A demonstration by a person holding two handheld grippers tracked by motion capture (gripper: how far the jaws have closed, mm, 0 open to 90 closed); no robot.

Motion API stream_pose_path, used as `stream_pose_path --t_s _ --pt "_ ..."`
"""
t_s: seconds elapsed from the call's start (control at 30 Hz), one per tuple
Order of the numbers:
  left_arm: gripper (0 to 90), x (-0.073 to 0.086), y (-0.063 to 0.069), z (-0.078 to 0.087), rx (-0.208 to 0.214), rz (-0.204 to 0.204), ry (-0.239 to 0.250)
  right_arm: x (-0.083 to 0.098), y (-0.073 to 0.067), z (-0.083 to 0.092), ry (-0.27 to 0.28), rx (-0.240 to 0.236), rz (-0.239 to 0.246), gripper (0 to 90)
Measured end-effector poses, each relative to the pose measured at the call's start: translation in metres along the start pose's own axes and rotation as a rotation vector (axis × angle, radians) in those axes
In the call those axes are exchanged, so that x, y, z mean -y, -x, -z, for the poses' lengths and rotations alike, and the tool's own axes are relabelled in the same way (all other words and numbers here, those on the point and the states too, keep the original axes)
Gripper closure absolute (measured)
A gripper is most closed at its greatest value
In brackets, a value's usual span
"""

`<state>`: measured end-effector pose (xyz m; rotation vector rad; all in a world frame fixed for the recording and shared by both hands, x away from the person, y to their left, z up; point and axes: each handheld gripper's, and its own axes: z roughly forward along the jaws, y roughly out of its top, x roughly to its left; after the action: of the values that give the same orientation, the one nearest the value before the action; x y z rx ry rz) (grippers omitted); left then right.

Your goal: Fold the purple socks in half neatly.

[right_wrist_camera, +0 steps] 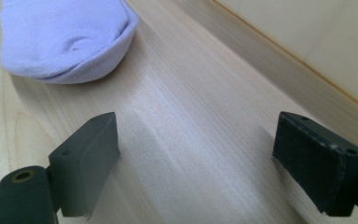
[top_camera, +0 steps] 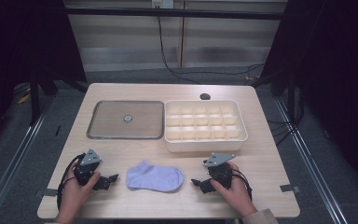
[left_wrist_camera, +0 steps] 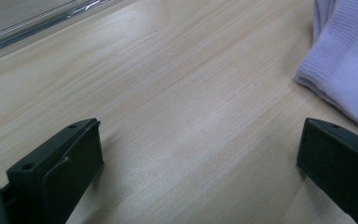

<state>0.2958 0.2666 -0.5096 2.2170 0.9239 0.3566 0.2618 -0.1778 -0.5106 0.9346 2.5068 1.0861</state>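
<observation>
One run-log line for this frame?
left gripper: open, empty | right gripper: open, empty | sock: flat between them, untouched | divided box: empty

No words, numbers or signs can be read anywhere. The small round mark on the grey tray [top_camera: 125, 120] might carry writing, but it looks too tiny to tell.

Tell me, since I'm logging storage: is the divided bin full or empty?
Empty: the divided bin shows bare cream compartments.

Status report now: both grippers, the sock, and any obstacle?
Left gripper and right gripper open, holding nothing. Lilac sock flat on the table between them, untouched. Nothing in the way.
</observation>
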Motion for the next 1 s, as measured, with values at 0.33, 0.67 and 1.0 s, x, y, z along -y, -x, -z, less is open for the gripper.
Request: stream_pose_path --t_s 0.33,0.67,1.0 --pt "0.0 0.000 0.000 0.000 0.002 -0.002 -0.001 0.000 0.000 0.000 0.000 -0.004 0.002 13.4" --pt "0.0 -0.001 0.000 -0.001 0.000 0.002 0.000 0.001 0.000 0.002 0.001 -0.015 0.000 14.2" --pt "0.0 -0.007 -0.001 -0.007 0.003 0.006 -0.002 0.005 0.001 0.012 0.017 -0.027 -0.021 28.4"
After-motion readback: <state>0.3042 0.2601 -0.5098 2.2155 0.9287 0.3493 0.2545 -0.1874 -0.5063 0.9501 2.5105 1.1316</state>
